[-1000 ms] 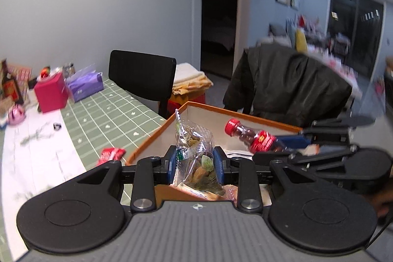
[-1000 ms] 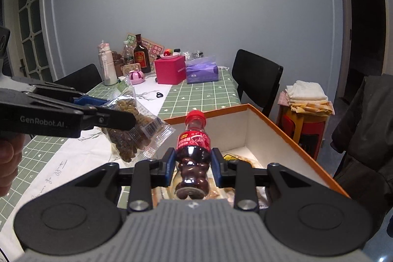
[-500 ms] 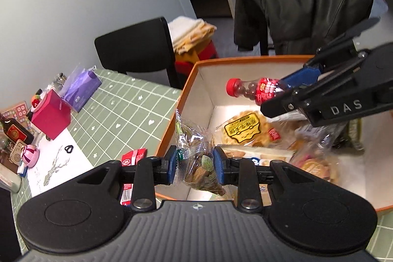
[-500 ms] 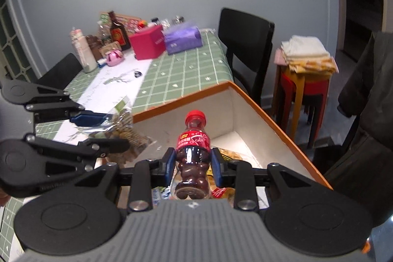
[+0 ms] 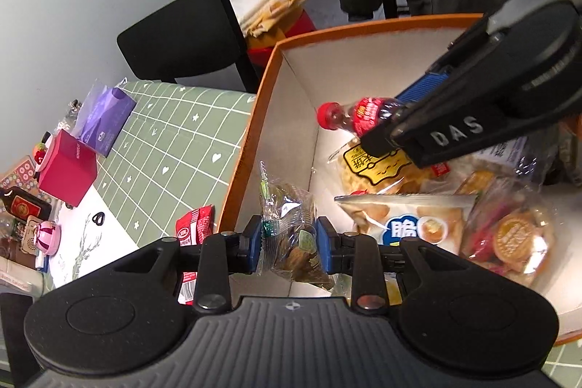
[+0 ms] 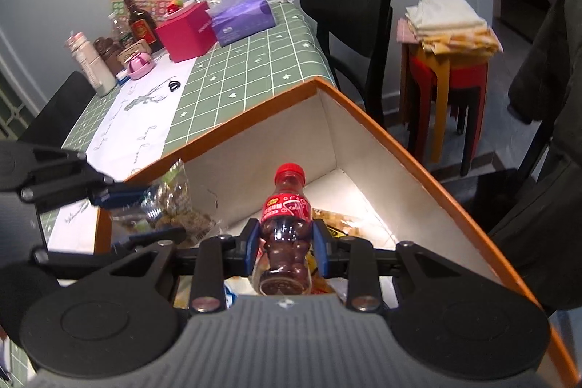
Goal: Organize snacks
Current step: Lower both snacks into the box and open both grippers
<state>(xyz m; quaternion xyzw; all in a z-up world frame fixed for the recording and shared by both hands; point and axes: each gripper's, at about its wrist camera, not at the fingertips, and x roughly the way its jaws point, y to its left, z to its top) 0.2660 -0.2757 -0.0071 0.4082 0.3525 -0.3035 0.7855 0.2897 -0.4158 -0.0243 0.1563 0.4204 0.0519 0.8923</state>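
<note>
My left gripper [image 5: 290, 244] is shut on a clear bag of brown snacks [image 5: 291, 231], held just inside the left wall of the orange-rimmed white box [image 5: 267, 86]. My right gripper [image 6: 285, 244] is shut on a small cola bottle [image 6: 287, 224] with a red cap, over the box's inside [image 6: 327, 119]. In the left wrist view the right gripper [image 5: 378, 137] reaches in from the right with the cola bottle [image 5: 349, 115]. In the right wrist view the left gripper [image 6: 120, 206] and its snack bag [image 6: 174, 210] hang at the box's left wall. Several snack packs [image 5: 407, 224] lie in the box.
A red snack packet [image 5: 192, 224] lies on the green checked tablecloth [image 5: 174, 140] beside the box. A pink box [image 6: 185, 31], purple tissue pack [image 6: 243, 19] and bottles [image 6: 140, 22] stand at the table's far end. A black chair [image 6: 345, 10] and stacked stools [image 6: 447, 75] stand beyond.
Both grippers have sunk and tipped downward over the box, each still holding its item. The views now look down into the box, and the bottle and bag sit lower inside it.
</note>
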